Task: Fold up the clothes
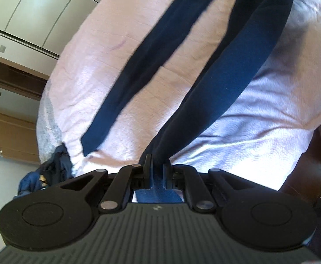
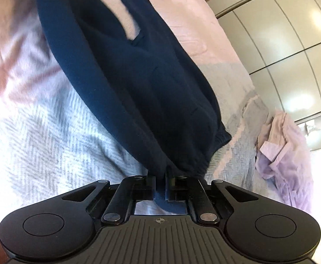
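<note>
Navy trousers (image 1: 233, 70) hang stretched above a pink-and-grey bedspread (image 1: 107, 70), the left gripper (image 1: 158, 167) clenched on one leg's end and the right gripper (image 2: 160, 179) pinching the waistband; a lilac shirt (image 2: 283, 149) lies crumpled far right.

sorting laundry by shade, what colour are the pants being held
Navy blue pants, clearest in the right wrist view.

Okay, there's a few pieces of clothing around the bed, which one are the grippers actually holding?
The navy garment. Both the left gripper and the right gripper are shut on it, stretched over the bedspread. The crumpled lilac shirt and the dark blue heap lie loose, untouched.
</note>
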`<state>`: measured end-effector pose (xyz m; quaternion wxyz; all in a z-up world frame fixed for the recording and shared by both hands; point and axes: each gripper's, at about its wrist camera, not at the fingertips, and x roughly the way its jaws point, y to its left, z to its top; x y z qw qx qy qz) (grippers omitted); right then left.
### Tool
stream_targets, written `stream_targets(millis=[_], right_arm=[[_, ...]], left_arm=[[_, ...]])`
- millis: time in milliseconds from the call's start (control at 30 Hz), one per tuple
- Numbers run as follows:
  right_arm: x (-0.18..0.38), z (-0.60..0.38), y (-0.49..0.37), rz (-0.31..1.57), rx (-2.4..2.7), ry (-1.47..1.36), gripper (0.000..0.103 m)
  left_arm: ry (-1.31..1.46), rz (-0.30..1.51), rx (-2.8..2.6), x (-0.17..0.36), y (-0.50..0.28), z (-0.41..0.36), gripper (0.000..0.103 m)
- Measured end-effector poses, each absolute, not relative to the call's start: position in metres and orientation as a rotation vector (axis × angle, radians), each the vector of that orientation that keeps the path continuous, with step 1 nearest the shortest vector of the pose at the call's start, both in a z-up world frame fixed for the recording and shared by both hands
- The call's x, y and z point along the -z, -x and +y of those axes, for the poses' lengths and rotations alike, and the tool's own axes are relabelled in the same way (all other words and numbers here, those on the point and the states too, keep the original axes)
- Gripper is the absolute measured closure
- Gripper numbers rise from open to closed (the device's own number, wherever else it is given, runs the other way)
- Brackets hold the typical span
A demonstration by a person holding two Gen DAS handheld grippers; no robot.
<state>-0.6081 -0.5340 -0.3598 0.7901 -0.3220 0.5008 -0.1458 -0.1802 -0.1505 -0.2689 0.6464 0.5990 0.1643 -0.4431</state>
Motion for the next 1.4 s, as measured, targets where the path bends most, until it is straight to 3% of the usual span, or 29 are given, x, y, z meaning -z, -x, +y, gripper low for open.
stream_targets(millis=[300, 500, 900, 1200, 1400], right_arm=[[0.262, -0.553, 0.576, 1.086, 0.255, 0.715, 0.098], [0.25, -0.596, 0.503, 1.143, 0.253, 0.733, 0.098], [0.295, -0.675, 0.395, 1.34, 0.225, 0.603, 0.098], [0.327, -0.729, 0.369, 1.391, 0.163, 0.474, 0.098], [0.347, -0.746, 0.369, 1.367, 0.163, 0.398, 0.097]], left_arm=[[-1.306, 0.437, 1.105, 0.193, 0.114, -0.19, 0.096], [-1.292, 0.531, 1.23, 0.182, 0.034, -0.258, 0.096], [-1.339, 0.799, 1.456, 0.248, -0.082, -0.383, 0.096], [-1.434, 0.846, 1.419, 0.303, -0.112, -0.46, 0.096], [-1.495, 0.812, 1.315, 0.336, -0.117, -0.481, 0.075]])
